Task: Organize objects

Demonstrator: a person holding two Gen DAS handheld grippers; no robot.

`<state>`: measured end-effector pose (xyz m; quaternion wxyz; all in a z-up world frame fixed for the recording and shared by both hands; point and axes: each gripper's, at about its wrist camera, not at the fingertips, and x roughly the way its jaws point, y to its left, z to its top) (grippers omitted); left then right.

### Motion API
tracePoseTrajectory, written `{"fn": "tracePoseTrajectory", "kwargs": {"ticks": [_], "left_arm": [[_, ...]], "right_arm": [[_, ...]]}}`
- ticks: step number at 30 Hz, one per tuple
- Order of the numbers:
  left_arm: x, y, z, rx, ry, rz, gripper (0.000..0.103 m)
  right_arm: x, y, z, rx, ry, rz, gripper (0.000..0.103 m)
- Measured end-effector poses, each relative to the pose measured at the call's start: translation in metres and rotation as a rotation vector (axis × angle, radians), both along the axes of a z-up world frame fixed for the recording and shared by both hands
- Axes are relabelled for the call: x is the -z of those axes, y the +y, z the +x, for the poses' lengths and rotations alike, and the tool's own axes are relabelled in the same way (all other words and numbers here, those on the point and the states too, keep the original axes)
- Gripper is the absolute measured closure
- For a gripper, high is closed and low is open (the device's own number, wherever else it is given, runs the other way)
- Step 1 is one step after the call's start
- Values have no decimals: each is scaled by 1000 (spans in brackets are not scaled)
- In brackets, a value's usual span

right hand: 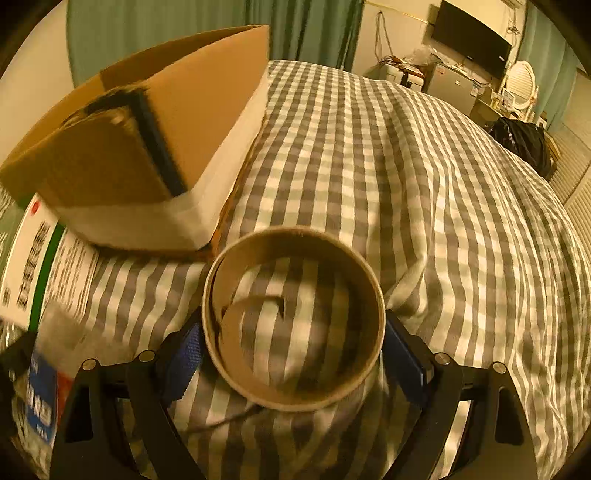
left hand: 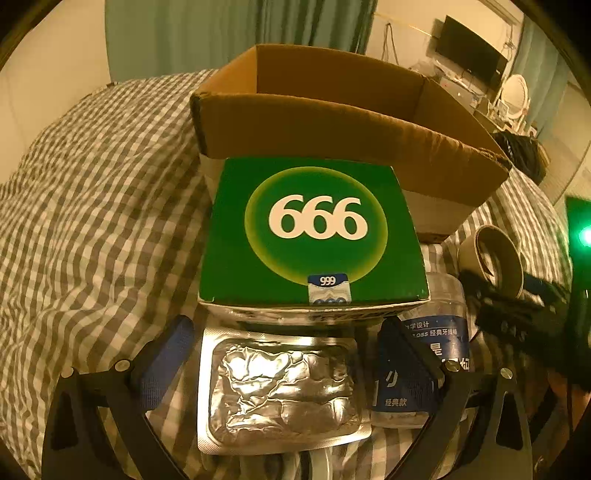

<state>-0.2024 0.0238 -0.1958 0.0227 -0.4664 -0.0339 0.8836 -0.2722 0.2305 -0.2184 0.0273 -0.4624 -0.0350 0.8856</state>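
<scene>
My left gripper (left hand: 288,354) has its jaws spread wide, straddling a foil pack (left hand: 280,391) on the bed (left hand: 92,221); nothing gripped. Green box (left hand: 314,236) lies just ahead of the pack, against the carton (left hand: 332,122). A floss tub (left hand: 436,354) sits beside the right finger. My right gripper (right hand: 293,354) has its jaws clamped on a tape core (right hand: 293,317), open end facing the camera, near the carton's corner (right hand: 147,166), above the bed (right hand: 443,203).

Premises: a domestic bedroom. A bed under a grey-and-white checked cover (right hand: 424,206) fills the near scene. Green curtains (right hand: 207,22) hang far; a wall-mounted television (right hand: 471,40) and oval vanity mirror (right hand: 519,86) stand far right.
</scene>
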Motion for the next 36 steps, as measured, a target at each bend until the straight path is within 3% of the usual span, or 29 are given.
{"fn": "tracePoseTrajectory", "kwargs": {"ticks": [6, 9, 18, 22, 24, 36], "left_arm": [[-3, -4, 2, -12, 5, 44, 0], [-13, -7, 8, -20, 58, 70, 0], [-14, 5, -12, -17, 109, -7, 0], [-13, 6, -29, -19, 134, -3, 0], [-13, 6, -33, -17, 133, 0, 7], [-48, 8, 12, 12, 182, 9, 8]], "right_arm": [[-4, 0, 7, 18, 43, -8, 22], [-9, 3, 17, 29, 66, -33, 23], [-38, 0, 35, 21, 144, -58, 24], [-47, -6, 43, 10, 163, -51, 24], [-52, -7, 47, 8, 167, -49, 24], [-75, -4, 82, -3, 151, -125, 24]]}}
